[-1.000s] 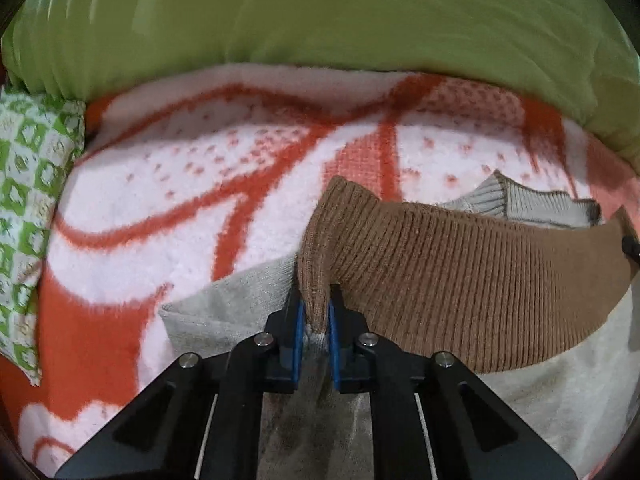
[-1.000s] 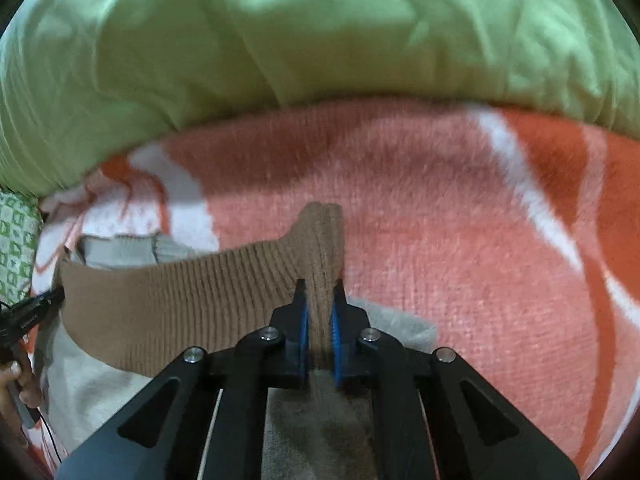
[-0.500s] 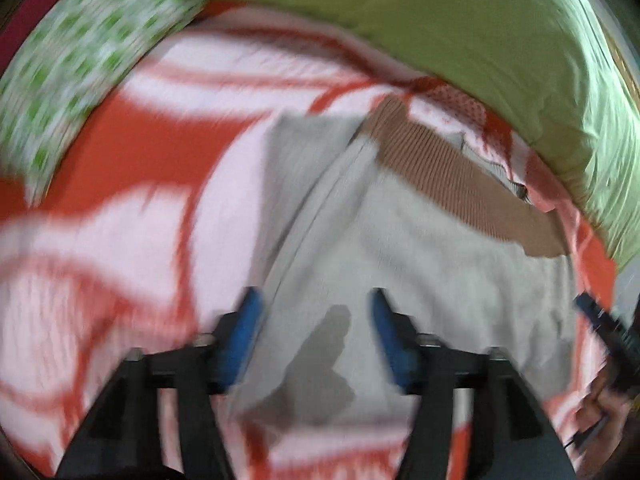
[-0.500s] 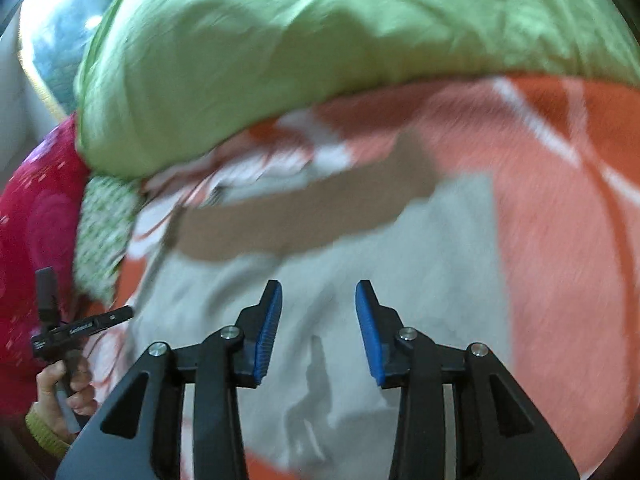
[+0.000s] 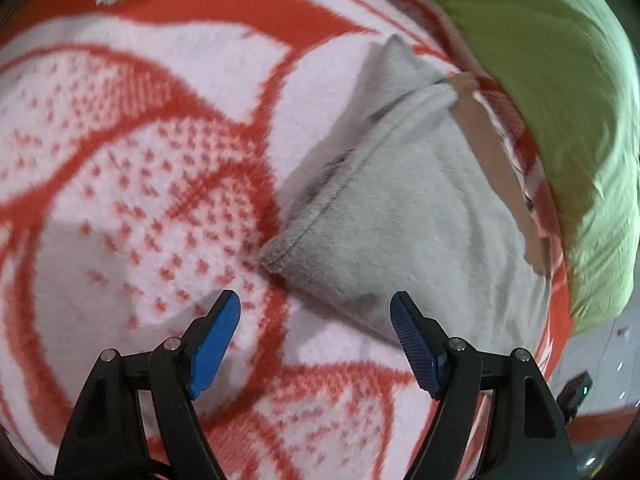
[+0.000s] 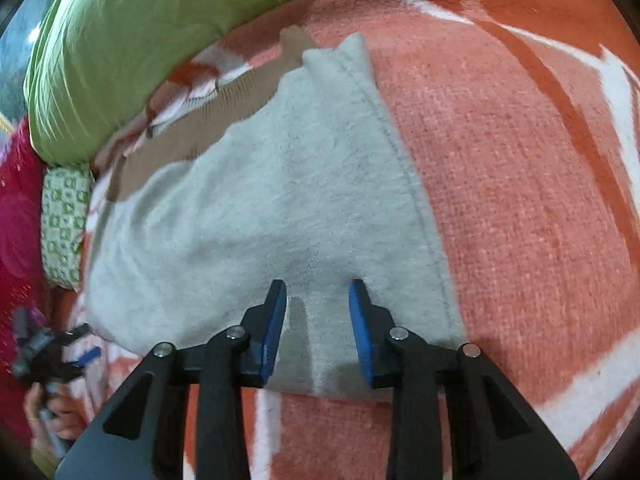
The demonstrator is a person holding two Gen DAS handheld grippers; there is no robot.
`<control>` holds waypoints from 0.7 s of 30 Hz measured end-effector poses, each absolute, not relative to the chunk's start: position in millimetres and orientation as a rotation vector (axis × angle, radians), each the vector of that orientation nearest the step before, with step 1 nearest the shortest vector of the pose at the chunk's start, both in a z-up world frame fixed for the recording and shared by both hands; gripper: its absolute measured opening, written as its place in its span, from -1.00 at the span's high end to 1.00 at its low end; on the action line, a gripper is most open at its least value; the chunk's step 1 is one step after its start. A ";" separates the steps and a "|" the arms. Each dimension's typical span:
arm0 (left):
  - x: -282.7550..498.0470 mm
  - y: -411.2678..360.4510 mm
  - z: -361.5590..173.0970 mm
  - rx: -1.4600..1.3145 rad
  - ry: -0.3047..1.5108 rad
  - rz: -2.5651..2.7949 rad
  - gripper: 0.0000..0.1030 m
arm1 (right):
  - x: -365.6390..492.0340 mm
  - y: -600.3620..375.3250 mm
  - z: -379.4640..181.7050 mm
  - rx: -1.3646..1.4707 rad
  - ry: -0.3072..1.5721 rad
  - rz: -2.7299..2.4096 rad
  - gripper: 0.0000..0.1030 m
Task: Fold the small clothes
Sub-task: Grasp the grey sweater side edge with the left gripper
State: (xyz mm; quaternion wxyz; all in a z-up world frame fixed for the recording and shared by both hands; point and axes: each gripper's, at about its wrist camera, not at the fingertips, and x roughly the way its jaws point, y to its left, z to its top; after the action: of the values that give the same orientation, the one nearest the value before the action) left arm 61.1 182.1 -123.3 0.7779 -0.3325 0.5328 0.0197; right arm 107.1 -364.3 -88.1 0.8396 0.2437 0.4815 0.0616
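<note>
Grey garment [image 6: 280, 208] flat on blanket [image 6: 520, 200]

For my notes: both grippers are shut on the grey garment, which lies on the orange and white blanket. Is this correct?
Not quite. Both wrist views show the left gripper and right gripper open, gripping nothing. The grey garment does lie on the orange and white blanket.

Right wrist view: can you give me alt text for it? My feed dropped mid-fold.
A fuzzy grey folded garment with a brown ribbed band lies on an orange-and-white woven blanket. The right tool is open, its blue-padded tips over the garment's near edge. A green quilt bunches behind, and the left tool shows at far left.
</note>
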 end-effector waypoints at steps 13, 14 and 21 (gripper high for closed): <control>95.3 172.6 -125.0 -0.731 1.024 0.102 0.26 | 91.8 -319.1 -56.1 0.521 0.999 0.256 0.20; 99.4 171.3 -123.3 -0.724 1.023 0.061 0.59 | 92.2 -315.5 -56.4 0.519 1.003 0.262 0.20; 105.5 134.5 -70.8 -0.477 0.936 -0.070 0.69 | 93.7 -314.4 -58.1 0.529 1.009 0.274 0.20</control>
State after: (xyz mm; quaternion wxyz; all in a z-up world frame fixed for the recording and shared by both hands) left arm 105.5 134.5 -70.8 0.8646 -0.2275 0.4468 -0.0334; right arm 93.7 -314.4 -58.1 0.8332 0.2497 0.4762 0.1294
